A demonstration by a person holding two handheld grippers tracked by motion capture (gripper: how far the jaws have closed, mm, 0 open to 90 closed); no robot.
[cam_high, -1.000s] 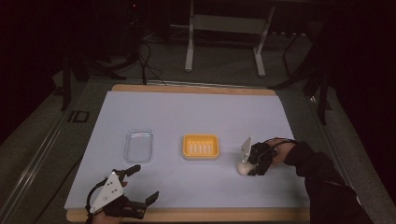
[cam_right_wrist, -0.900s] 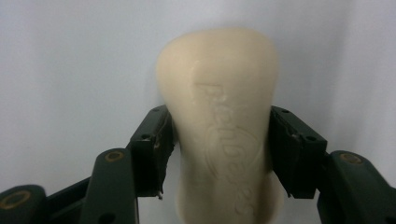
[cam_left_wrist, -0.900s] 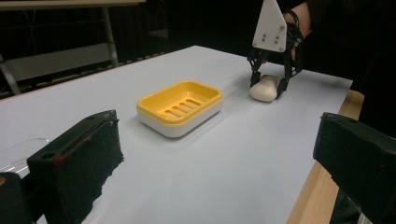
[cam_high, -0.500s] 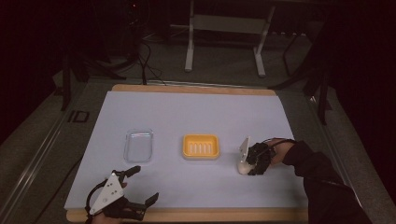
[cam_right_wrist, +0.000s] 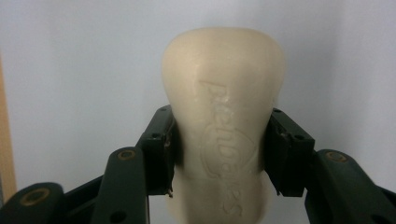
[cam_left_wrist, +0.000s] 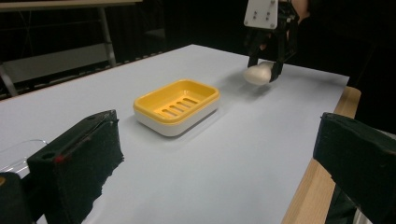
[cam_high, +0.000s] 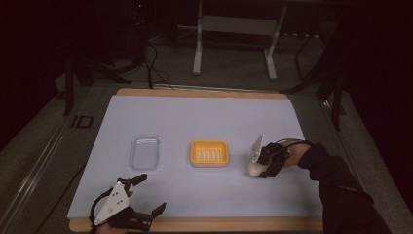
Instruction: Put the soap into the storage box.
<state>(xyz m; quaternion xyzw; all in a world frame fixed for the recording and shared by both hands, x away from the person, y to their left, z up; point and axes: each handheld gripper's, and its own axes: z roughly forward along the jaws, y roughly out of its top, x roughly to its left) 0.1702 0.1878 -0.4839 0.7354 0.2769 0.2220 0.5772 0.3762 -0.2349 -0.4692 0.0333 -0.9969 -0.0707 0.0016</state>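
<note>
Gripping a bar of soap beside the yellow dish

Clamping the cream soap bar (cam_right_wrist: pixel 223 116) between both jaws, the right hand-held gripper (cam_high: pixel 263 163) holds it at about 3 o'clock of the yellow soap dish (cam_high: pixel 209 152), near it and just off the counter (cam_high: pixel 204 112). The left hand-held gripper (cam_high: pixel 134 207) sits at 7 o'clock by the counter's near edge, jaws spread wide and empty. A clear plastic tray (cam_high: pixel 144 151) lies at 9 o'clock of the dish.

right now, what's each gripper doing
Left gripper: open, holding nothing.
Right gripper: shut on the bar of soap.
</note>
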